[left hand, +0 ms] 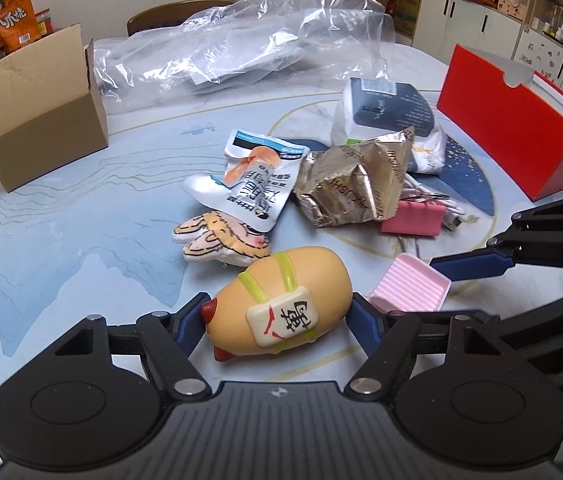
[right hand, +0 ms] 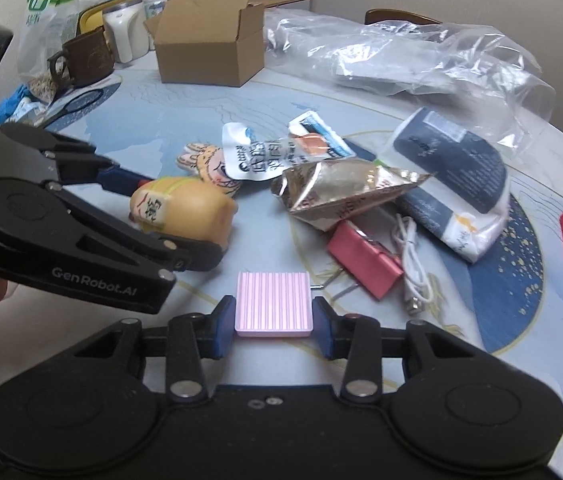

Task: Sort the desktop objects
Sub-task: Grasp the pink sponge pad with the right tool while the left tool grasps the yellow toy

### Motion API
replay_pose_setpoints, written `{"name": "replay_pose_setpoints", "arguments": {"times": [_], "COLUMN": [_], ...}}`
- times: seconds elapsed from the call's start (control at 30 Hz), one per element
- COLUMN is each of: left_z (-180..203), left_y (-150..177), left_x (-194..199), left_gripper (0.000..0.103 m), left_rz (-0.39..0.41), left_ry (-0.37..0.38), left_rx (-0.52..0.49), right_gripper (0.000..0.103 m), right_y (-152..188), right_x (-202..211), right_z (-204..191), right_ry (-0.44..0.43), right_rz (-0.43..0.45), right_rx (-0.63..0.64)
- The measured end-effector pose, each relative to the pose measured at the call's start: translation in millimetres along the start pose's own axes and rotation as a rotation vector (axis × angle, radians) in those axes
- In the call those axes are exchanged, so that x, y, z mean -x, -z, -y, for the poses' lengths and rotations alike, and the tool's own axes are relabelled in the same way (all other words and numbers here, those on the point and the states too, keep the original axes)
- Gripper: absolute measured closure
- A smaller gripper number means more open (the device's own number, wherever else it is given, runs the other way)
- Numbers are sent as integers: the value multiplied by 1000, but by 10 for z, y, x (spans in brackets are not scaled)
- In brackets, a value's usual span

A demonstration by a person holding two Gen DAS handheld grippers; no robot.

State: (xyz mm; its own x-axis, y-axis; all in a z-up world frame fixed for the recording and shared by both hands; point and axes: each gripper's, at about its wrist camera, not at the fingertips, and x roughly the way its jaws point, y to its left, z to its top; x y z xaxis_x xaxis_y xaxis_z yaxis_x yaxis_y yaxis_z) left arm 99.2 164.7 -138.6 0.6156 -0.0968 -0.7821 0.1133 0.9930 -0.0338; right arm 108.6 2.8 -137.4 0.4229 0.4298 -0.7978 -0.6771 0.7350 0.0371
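Toy (left hand: 281,300), tan and rounded, is clamped between the left gripper (left hand: 277,320) pads on the tabletop (left hand: 81,208). Just right of the toy, a pink ribbed block (right hand: 271,304) is pinched by the right gripper (right hand: 269,320). Beyond the toy, wrappers (left hand: 353,184) are piled; farther left, a cardboard box (left hand: 41,120) is seen.

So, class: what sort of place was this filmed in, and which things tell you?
Most likely a home dining or living room. The cluttered round table has a wooden chair behind it, white cabinets with ornament-filled shelves line the wall, and a brown mug sits among household bits.
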Motion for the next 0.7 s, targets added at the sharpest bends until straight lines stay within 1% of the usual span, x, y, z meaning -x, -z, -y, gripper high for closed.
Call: {"name": "replay_pose_setpoints", "arguments": {"times": [0.2, 0.43, 0.7], "left_z": [100, 294, 593], "left_y": [-32, -141, -302], "left_x": [87, 216, 369], "left_gripper": [30, 30, 30], "left_rz": [3, 27, 61], "left_ry": [18, 47, 78], "left_rx": [-10, -36, -75], "right_gripper": [63, 63, 63], "right_y": [24, 65, 110], "right_x": [165, 376, 679], "right_z": [146, 310, 568], "right_ry": [2, 10, 48], "right_rz": [16, 35, 71], "right_rx": [-41, -70, -125]}}
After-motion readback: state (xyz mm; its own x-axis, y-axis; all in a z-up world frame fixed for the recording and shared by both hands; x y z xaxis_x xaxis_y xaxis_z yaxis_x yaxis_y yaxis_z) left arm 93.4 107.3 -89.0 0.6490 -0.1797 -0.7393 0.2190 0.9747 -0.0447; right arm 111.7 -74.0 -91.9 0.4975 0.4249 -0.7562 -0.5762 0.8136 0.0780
